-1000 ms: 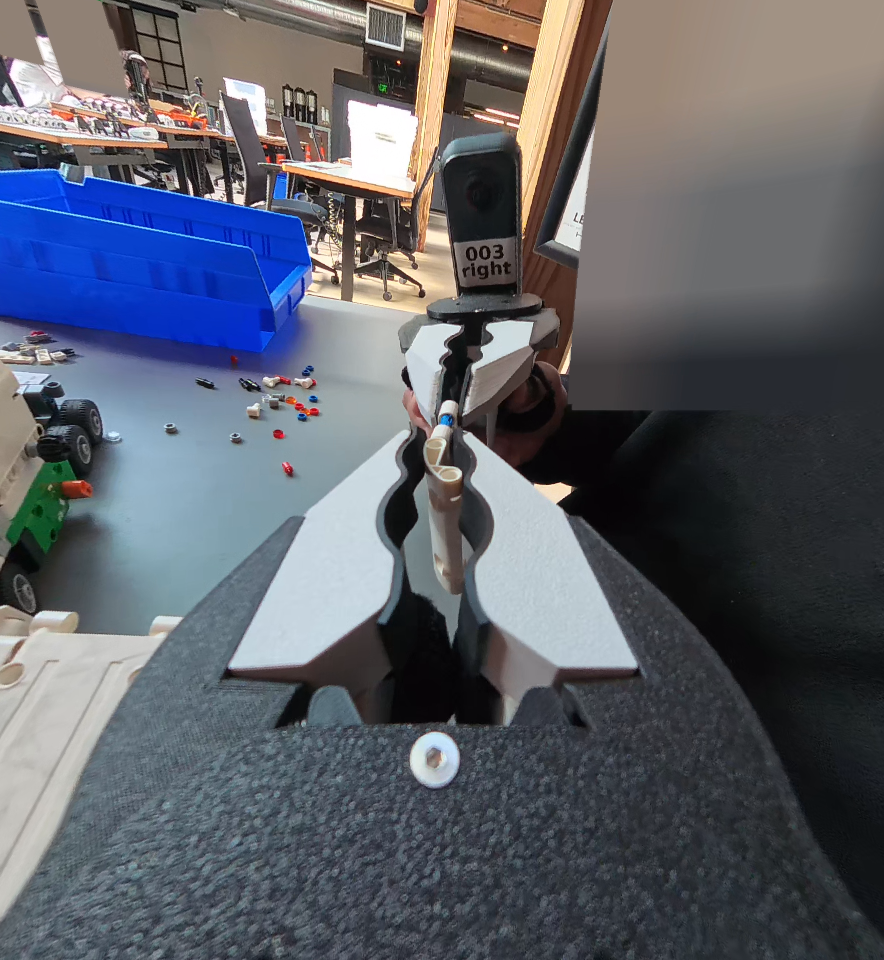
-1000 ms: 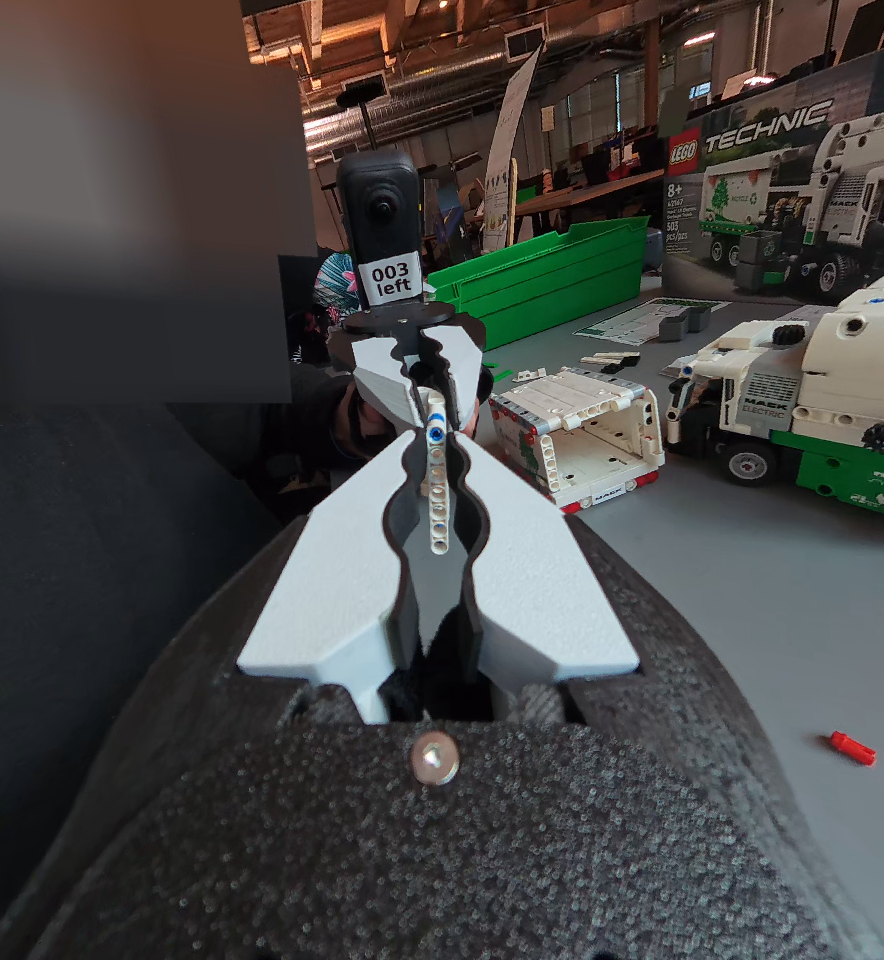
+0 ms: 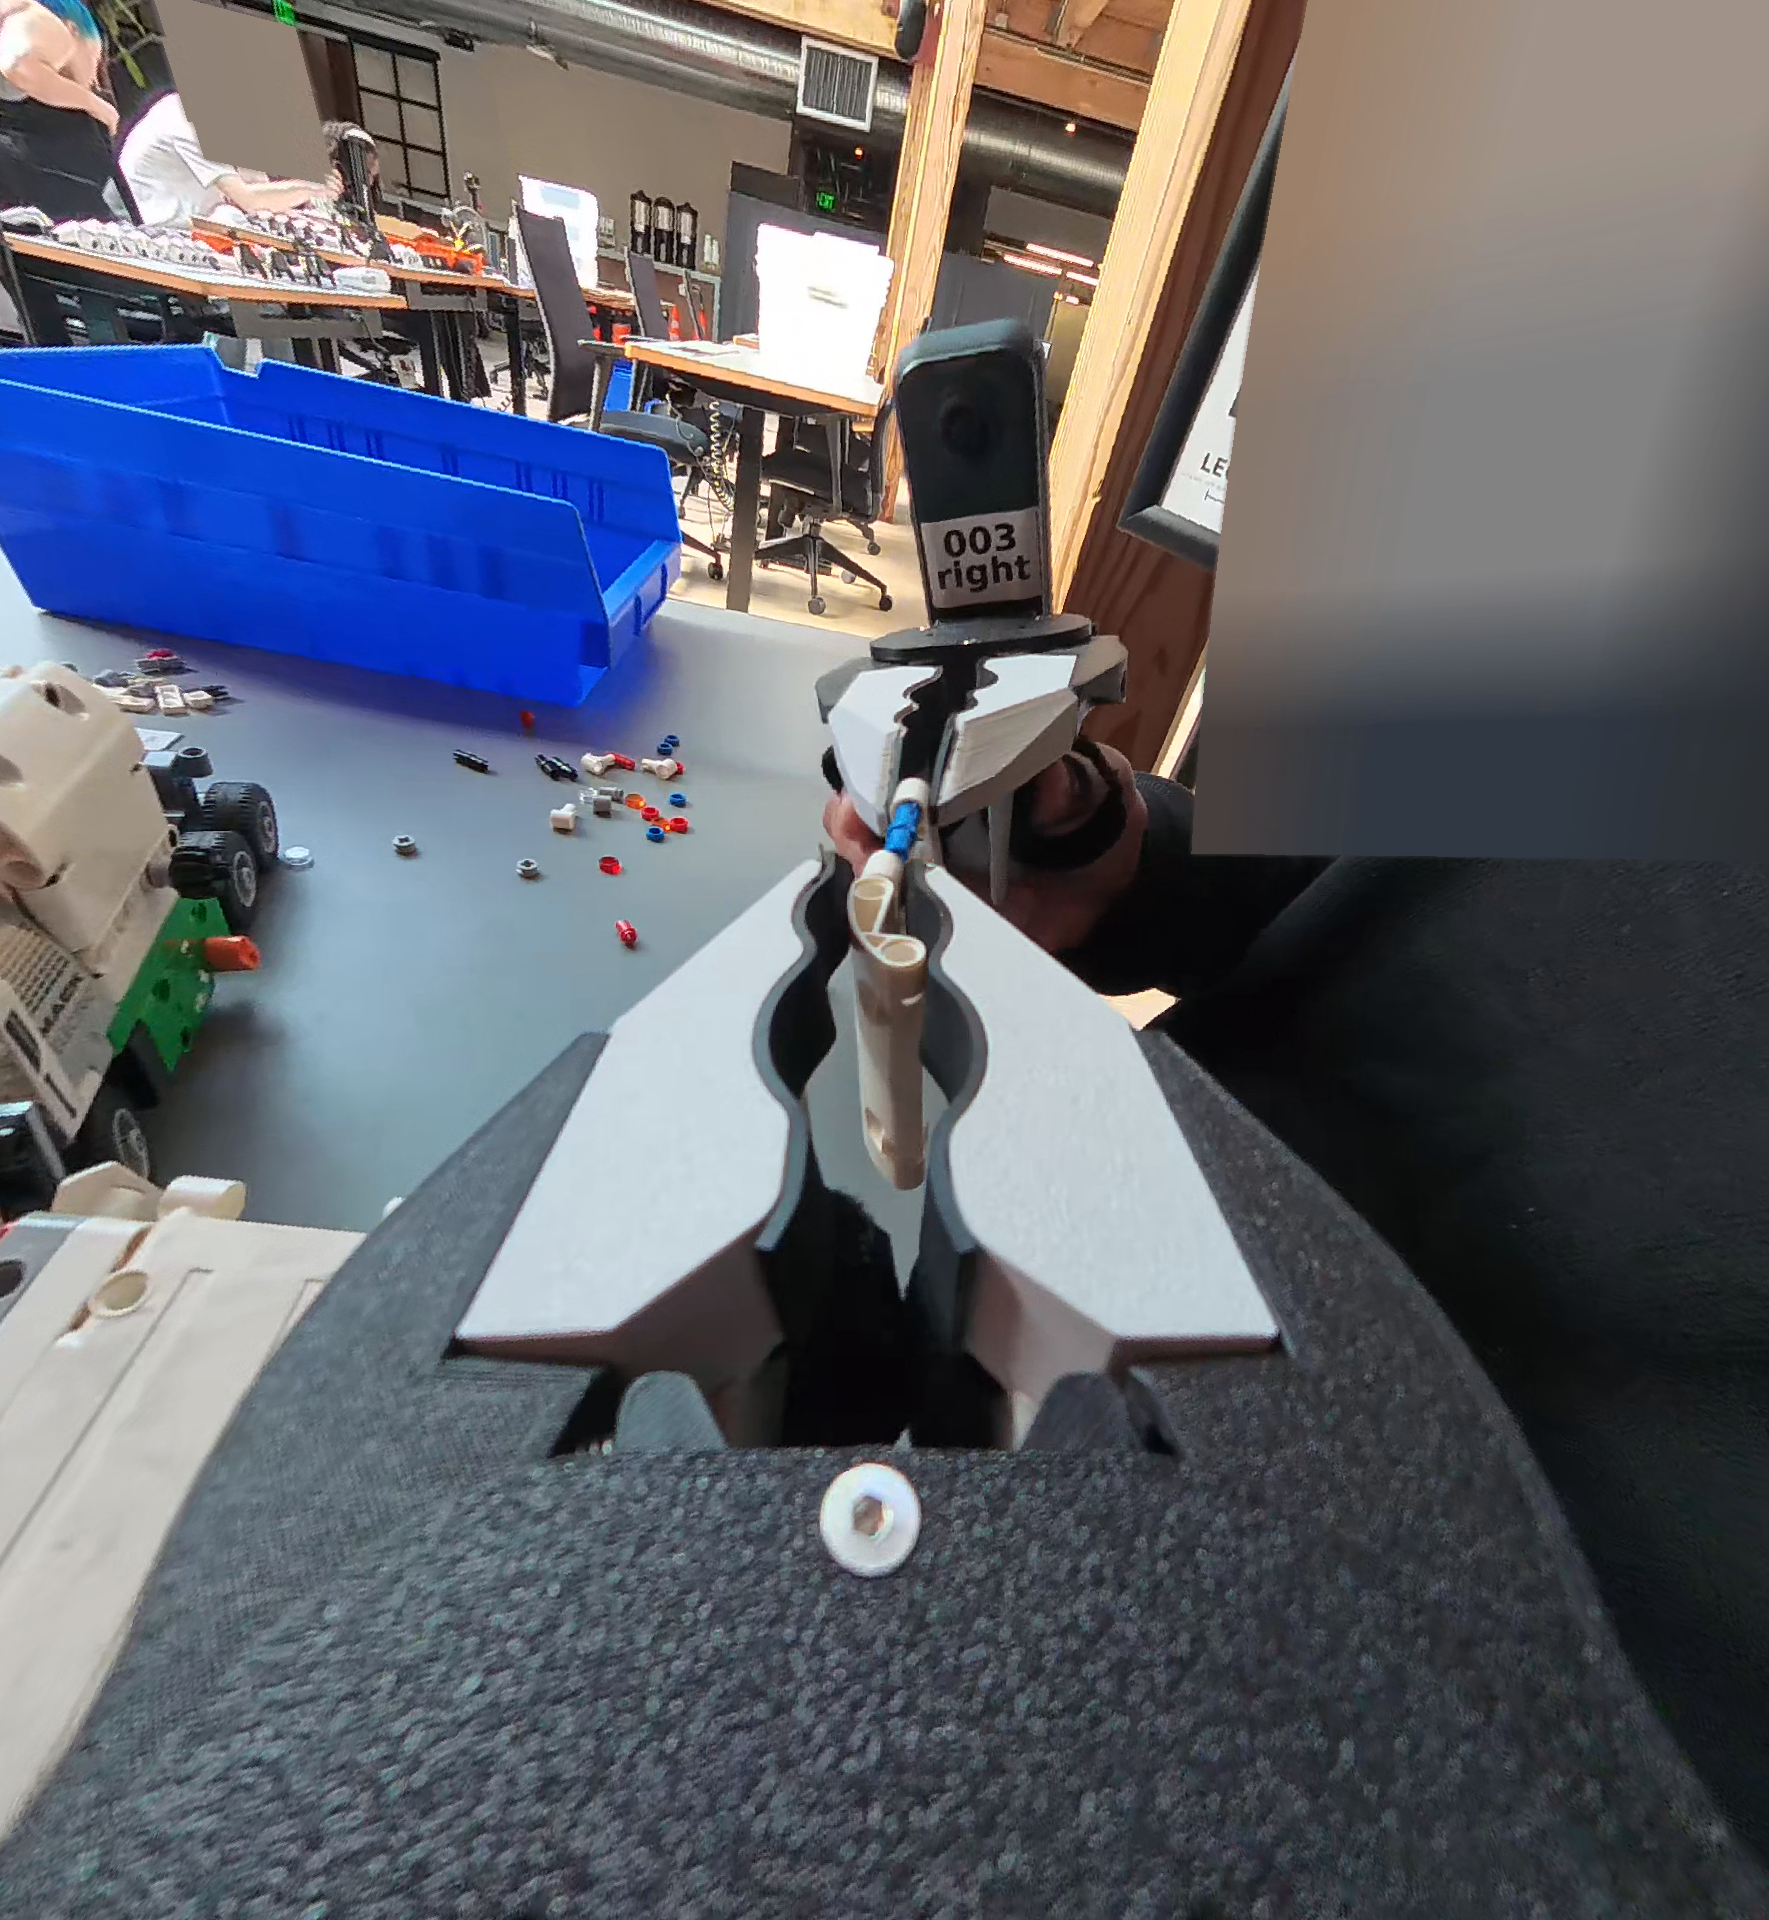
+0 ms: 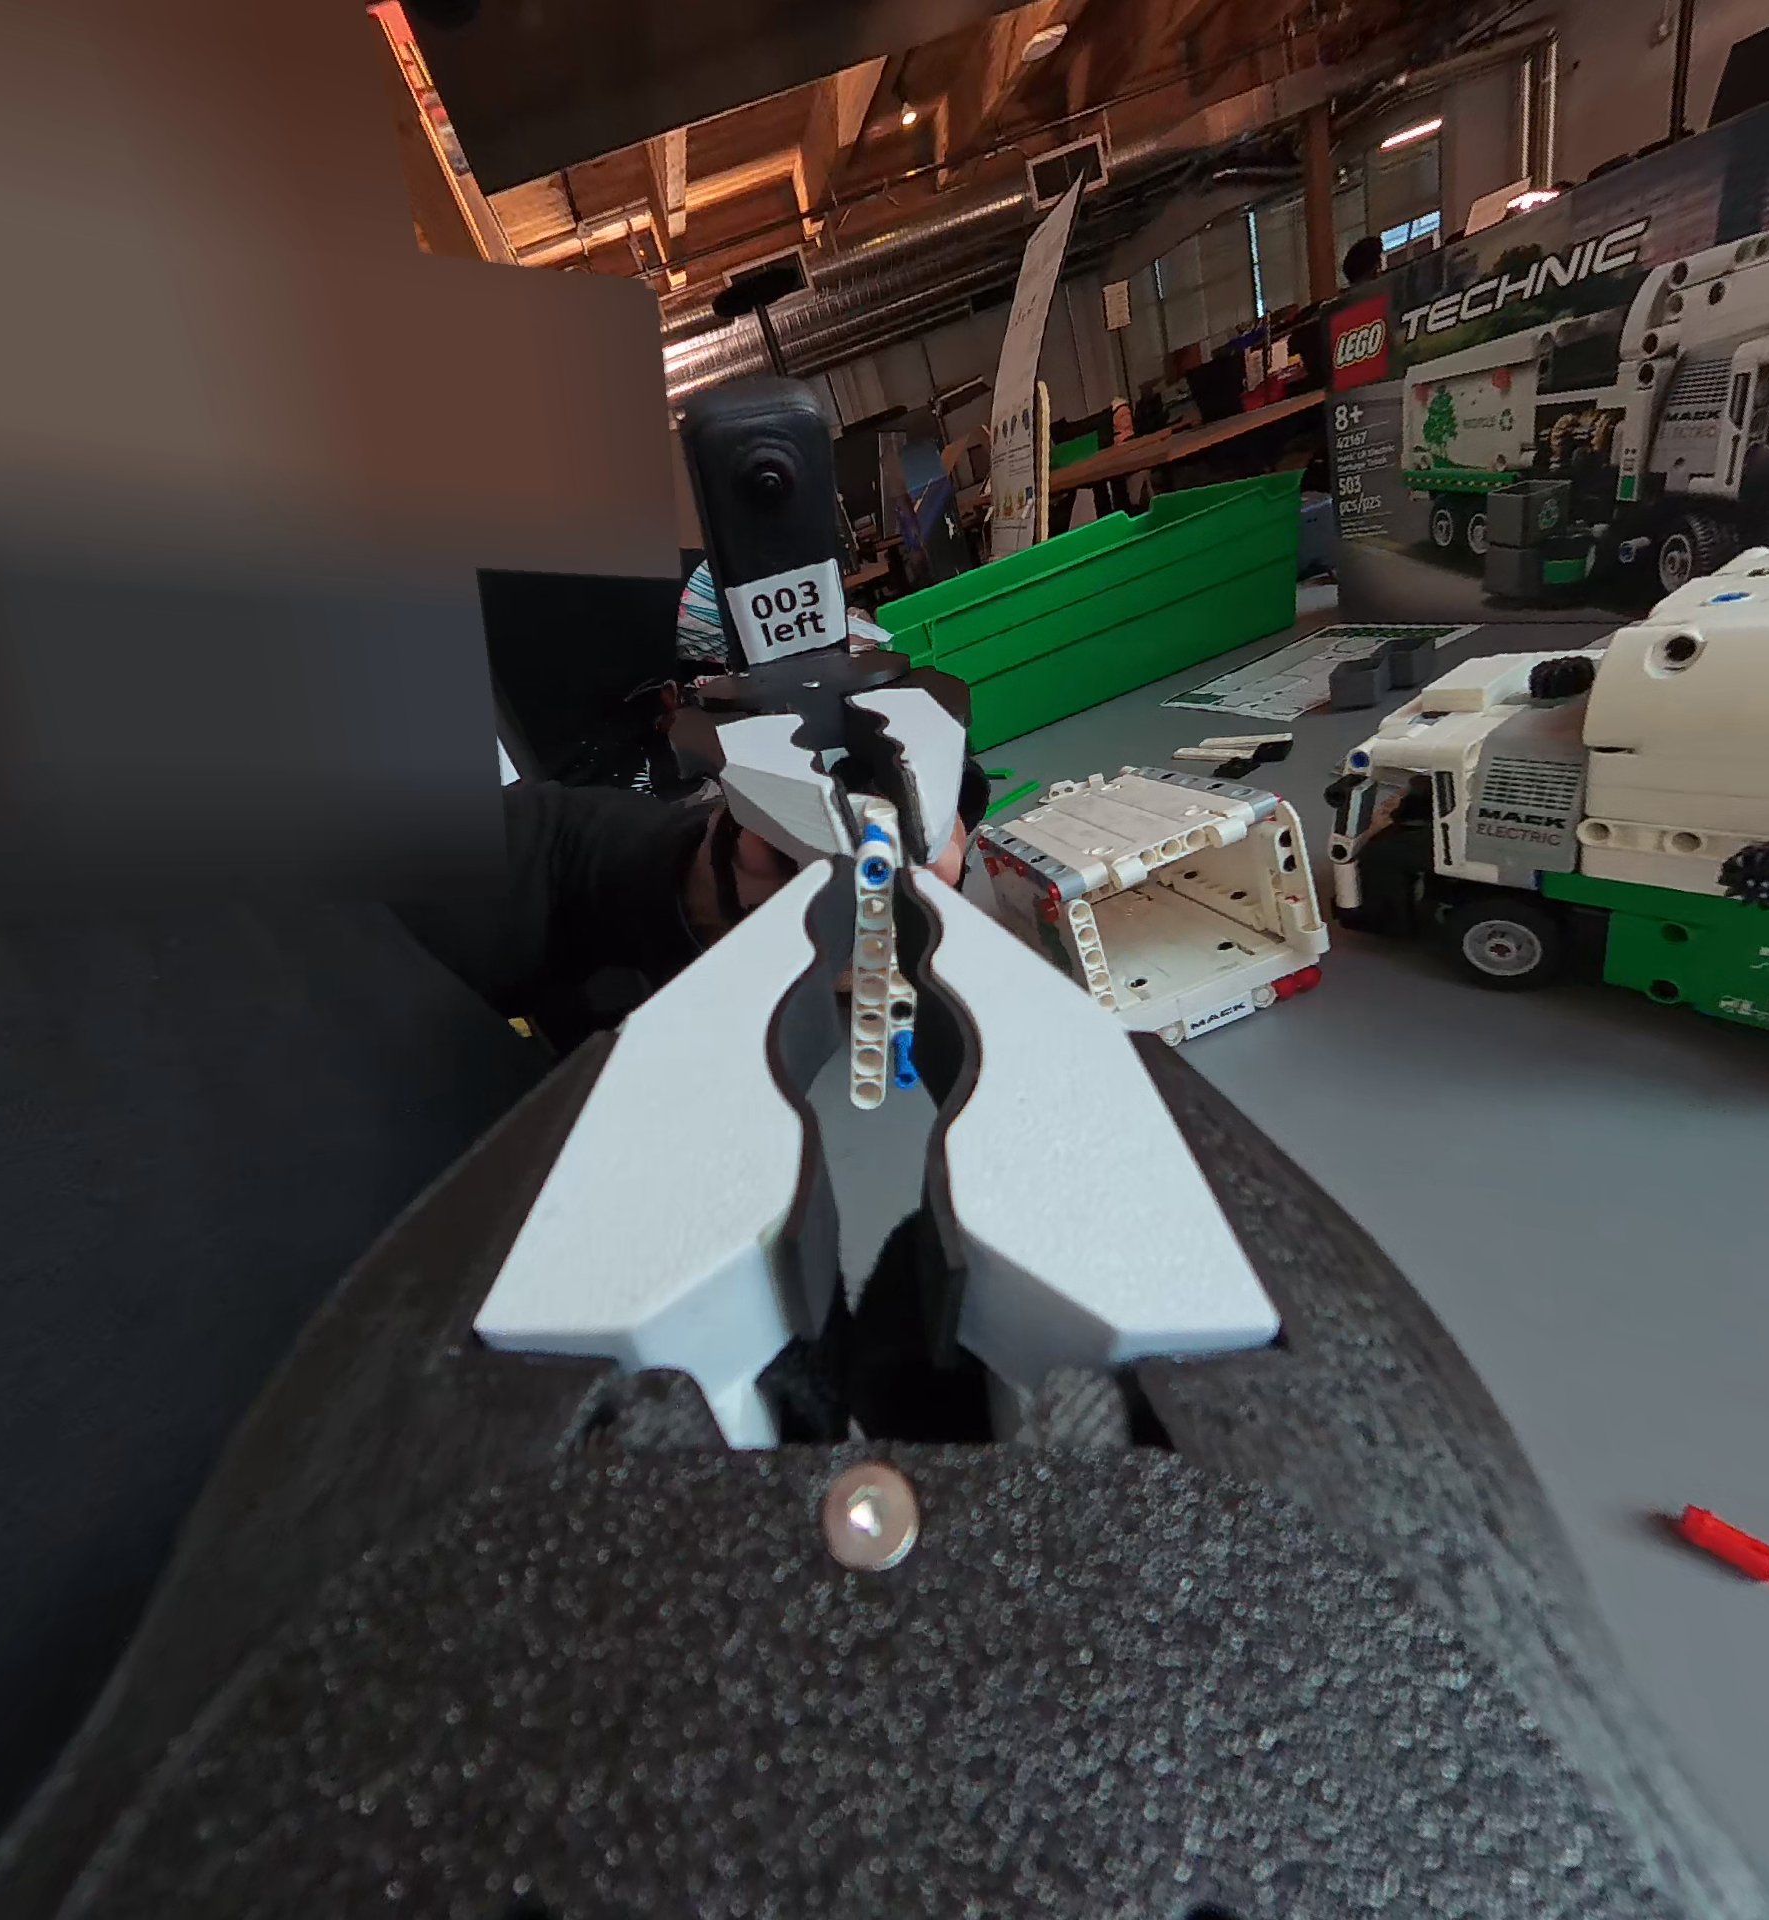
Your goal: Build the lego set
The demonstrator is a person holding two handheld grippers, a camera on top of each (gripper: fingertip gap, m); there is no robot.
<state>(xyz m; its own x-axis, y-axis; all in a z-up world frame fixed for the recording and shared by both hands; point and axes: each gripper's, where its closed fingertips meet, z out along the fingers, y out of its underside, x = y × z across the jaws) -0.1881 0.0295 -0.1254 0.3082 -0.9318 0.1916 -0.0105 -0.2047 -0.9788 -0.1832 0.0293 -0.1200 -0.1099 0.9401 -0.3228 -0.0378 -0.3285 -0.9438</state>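
Progress, judged from the desk [image 4: 1431,1299]: the truck [image 4: 1638,831] stands mostly built, with cab, wheels and green chassis together. The open white box body [image 4: 1160,894] lies on its side just beside the truck's front, not yet mounted. Loose small pieces [image 3: 620,800] are scattered on the desk between the truck and the blue bin [image 3: 319,530], and one red pin [image 4: 1719,1556] lies alone near my right tongs. So the main build looks done; I reckon a sub-assembly, the box body and the small parts are left.

The piece in hand: a white beam [image 3: 890,1049], held up off the desk, on the side of the truck away from the bins.

- Left tongs [image 3: 875,904]: clenched on the beam. It lies lengthwise in the slot, its near end pointing back toward the camera.
- Right tongs [image 4: 875,873]: facing the left tongs tip to tip, nipped on the blue pin [image 3: 901,826] at the beam's far end. How firm that grip is I cannot tell.
- A second blue pin [image 4: 903,1060] sticks out of the beam's side, seen from the right wrist view.

Step in hand, as I read it: seating the blue pin into the end hole. Whether it is fully home I cannot tell.
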